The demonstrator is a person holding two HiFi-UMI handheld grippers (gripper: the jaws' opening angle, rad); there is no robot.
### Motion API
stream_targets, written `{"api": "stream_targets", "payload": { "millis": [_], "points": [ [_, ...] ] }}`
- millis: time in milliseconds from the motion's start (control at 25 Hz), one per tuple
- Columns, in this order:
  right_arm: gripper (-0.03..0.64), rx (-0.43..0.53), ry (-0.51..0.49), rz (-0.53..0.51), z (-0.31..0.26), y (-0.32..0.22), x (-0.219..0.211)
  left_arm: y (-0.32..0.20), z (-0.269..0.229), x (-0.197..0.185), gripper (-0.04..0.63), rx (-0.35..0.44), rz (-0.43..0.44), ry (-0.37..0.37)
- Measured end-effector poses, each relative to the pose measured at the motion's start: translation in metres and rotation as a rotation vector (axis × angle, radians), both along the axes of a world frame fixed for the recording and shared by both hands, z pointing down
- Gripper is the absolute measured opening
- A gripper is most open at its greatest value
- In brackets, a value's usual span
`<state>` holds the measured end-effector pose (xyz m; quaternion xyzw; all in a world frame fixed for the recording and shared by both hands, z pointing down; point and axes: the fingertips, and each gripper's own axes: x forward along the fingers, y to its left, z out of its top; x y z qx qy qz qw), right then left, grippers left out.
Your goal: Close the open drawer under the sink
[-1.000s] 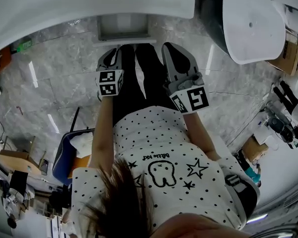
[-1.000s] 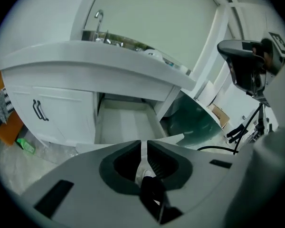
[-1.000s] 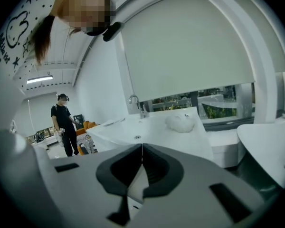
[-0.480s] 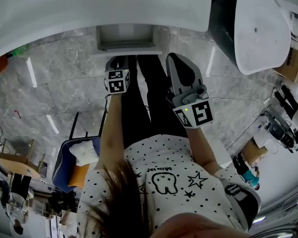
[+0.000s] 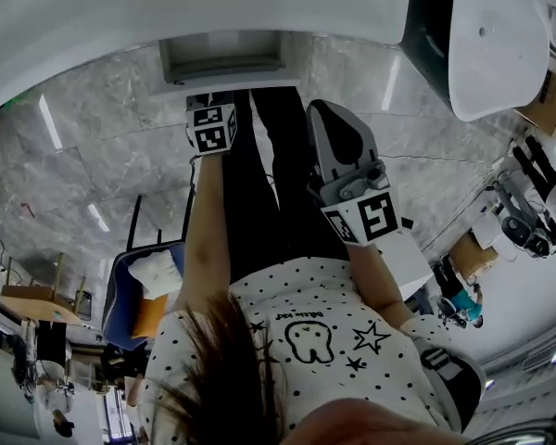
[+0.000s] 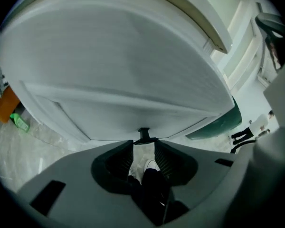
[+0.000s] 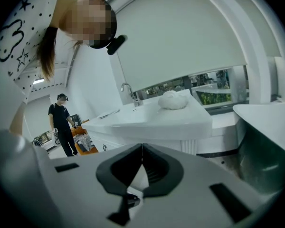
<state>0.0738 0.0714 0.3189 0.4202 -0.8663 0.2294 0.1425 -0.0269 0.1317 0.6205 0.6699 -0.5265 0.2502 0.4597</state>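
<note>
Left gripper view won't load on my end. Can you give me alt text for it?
The left gripper, jaws apart, just opened wider and empty, aims at a small black handle on the white drawer front just beyond its tips. Through the gap show the person's dark trouser leg and a white shoe; grey marble floor lies at lower left.

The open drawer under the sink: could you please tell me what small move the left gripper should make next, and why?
Probably ease the left gripper forward to press the drawer front beside its black handle. Its jaws have just been opening with nothing between them, the handle sits just past their tips, and the drawer stands pulled out.
</note>
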Motion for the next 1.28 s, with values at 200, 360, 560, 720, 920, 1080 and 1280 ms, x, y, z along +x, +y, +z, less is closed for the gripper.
{"api": "stream_targets", "payload": {
  "millis": [200,360,560,720,920,1080,1280],
  "points": [
    [0.014,-0.021,-0.008,0.018,0.004,0.002,0.004,-0.006,0.004,0.008,0.141,0.023,0.098,-0.027],
    [0.014,-0.038,-0.004,0.031,0.011,0.004,0.004,-0.007,0.005,0.008,0.141,0.009,0.099,-0.039],
    [0.014,-0.054,-0.001,0.039,0.017,0.004,0.005,-0.006,0.004,0.007,0.137,0.013,0.107,-0.072],
    [0.014,-0.055,0.0,0.038,0.017,0.003,0.004,-0.004,0.004,0.007,0.135,-0.001,0.106,-0.068],
    [0.014,-0.054,-0.001,0.029,0.014,-0.002,-0.001,-0.004,0.003,0.005,0.135,-0.015,0.088,-0.056],
    [0.014,-0.058,-0.003,0.021,0.015,-0.003,-0.002,-0.005,0.001,0.004,0.135,-0.009,0.087,-0.054],
    [0.014,-0.062,-0.004,0.012,0.019,0.0,-0.003,-0.004,0.004,0.003,0.135,-0.008,0.076,-0.043]
  ]
}}
